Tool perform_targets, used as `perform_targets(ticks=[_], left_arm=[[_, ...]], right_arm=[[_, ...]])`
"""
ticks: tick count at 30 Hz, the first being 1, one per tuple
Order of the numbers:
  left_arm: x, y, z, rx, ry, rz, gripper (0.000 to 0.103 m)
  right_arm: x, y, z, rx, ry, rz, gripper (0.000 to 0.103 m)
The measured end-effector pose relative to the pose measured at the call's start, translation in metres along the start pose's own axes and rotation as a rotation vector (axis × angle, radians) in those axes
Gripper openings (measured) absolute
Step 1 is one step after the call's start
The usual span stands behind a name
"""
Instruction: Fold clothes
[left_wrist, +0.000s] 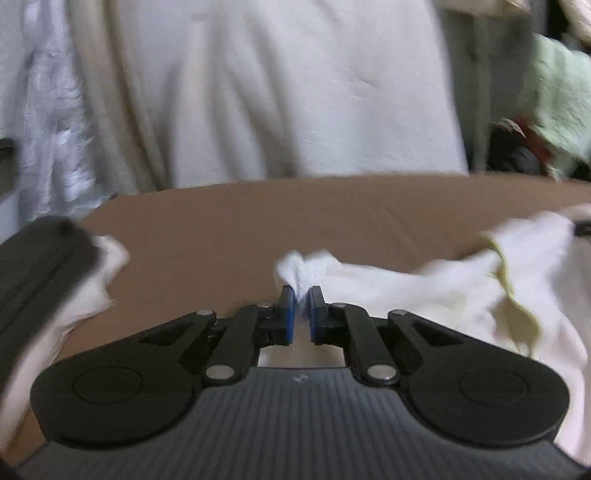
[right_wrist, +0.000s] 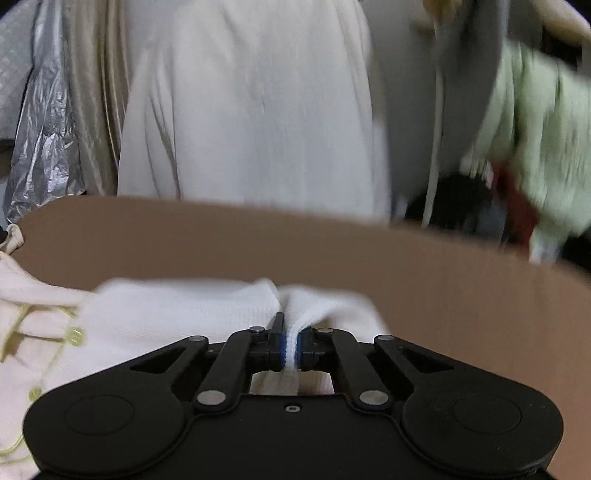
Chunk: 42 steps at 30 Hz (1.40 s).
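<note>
A cream-white garment (left_wrist: 443, 295) with pale yellow trim lies on a brown surface (left_wrist: 240, 229). In the left wrist view my left gripper (left_wrist: 302, 295) is shut on a bunched edge of this garment, and a tuft of cloth sticks up past the blue pads. In the right wrist view my right gripper (right_wrist: 291, 339) is shut on a fold of the same white garment (right_wrist: 177, 310), which spreads to the left with yellow stitching. A black gripper body (left_wrist: 40, 266) shows at the far left of the left wrist view, over cloth.
Behind the brown surface's far edge (right_wrist: 258, 218) hangs white fabric (right_wrist: 251, 110). Crinkled silver plastic (right_wrist: 40, 122) sits at the left. A pale green cloth (right_wrist: 535, 129) with dark and red items below it lies at the right.
</note>
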<state>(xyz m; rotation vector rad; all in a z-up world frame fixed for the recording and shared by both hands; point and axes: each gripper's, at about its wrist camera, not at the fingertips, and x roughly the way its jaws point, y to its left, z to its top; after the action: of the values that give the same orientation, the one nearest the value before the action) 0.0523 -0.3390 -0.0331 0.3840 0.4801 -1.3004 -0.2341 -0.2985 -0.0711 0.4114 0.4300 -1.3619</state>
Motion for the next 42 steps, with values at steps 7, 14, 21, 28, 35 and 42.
perform_targets(ticks=[7,14,21,28,35,42], left_arm=[[-0.027,0.023,0.0,-0.087,-0.001,-0.108,0.004],[-0.002,0.037,-0.036,-0.238,0.139,-0.291,0.006],[0.053,0.031,-0.068,-0.299,0.314,-0.37,0.051],[0.052,0.004,-0.056,-0.095,0.194,-0.208,0.004],[0.014,0.01,-0.042,-0.057,0.03,-0.076,0.004],[-0.021,0.028,-0.029,-0.185,-0.072,-0.236,0.01]], right_arm=[[-0.049,0.022,0.012,-0.111,-0.079,0.01,0.004],[-0.02,0.003,0.0,0.01,0.101,0.029,0.01],[0.033,-0.042,-0.048,0.526,0.398,0.33,0.041],[0.055,-0.046,-0.062,0.561,0.303,0.329,0.042],[0.039,-0.023,-0.047,0.293,0.154,0.206,0.007],[-0.025,-0.02,-0.007,0.284,0.073,0.275,0.011]])
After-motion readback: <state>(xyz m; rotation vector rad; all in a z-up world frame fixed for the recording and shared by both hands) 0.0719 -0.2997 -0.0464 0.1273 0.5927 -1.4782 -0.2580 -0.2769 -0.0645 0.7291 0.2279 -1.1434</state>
